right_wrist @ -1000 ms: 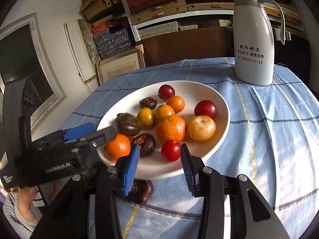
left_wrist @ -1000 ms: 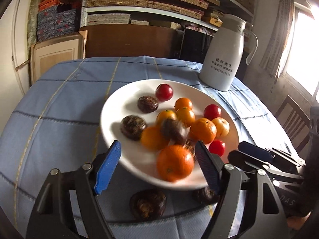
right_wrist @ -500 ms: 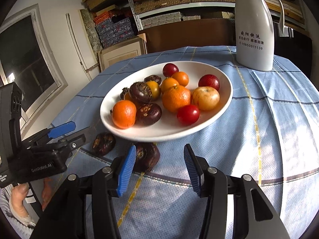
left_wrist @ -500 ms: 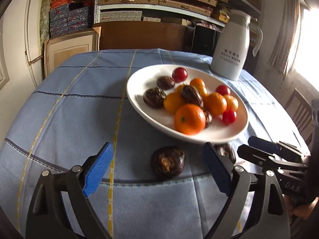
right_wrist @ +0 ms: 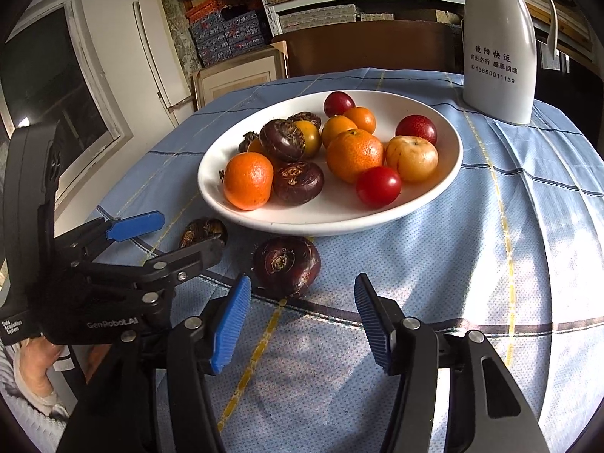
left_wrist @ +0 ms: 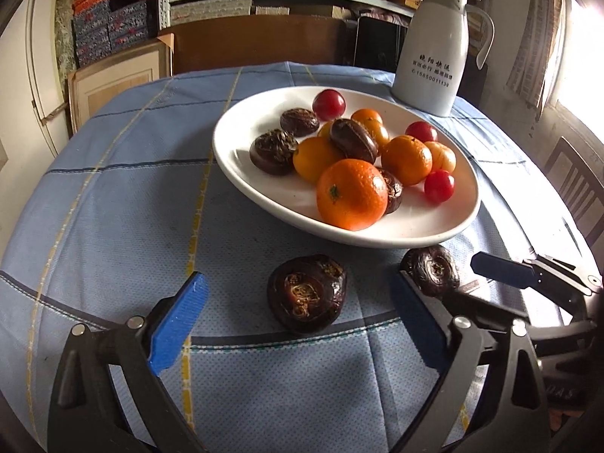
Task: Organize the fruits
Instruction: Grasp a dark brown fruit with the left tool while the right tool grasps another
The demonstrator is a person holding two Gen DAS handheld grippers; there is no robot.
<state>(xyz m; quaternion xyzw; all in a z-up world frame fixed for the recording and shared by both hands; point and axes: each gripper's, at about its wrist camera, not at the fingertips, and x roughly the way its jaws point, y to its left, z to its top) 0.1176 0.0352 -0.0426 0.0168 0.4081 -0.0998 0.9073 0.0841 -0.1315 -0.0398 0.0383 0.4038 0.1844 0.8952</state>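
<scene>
Two water chestnuts off the plate [left_wrist: 434, 232], both grippers open
Jaws just widened; left gripper [left_wrist: 298, 324] nears left chestnut [left_wrist: 306, 293], right gripper [right_wrist: 302, 319] nears right chestnut [right_wrist: 286, 265]; next: close, lift

Oranges, red tomatoes and dark brown water chestnuts lay heaped on the white oval ceramic plate [left_wrist: 264, 192]; two more dark, wrinkled water chestnuts [left_wrist: 306, 293] [left_wrist: 431, 270] lay on the cloth just beside its near rim.
</scene>
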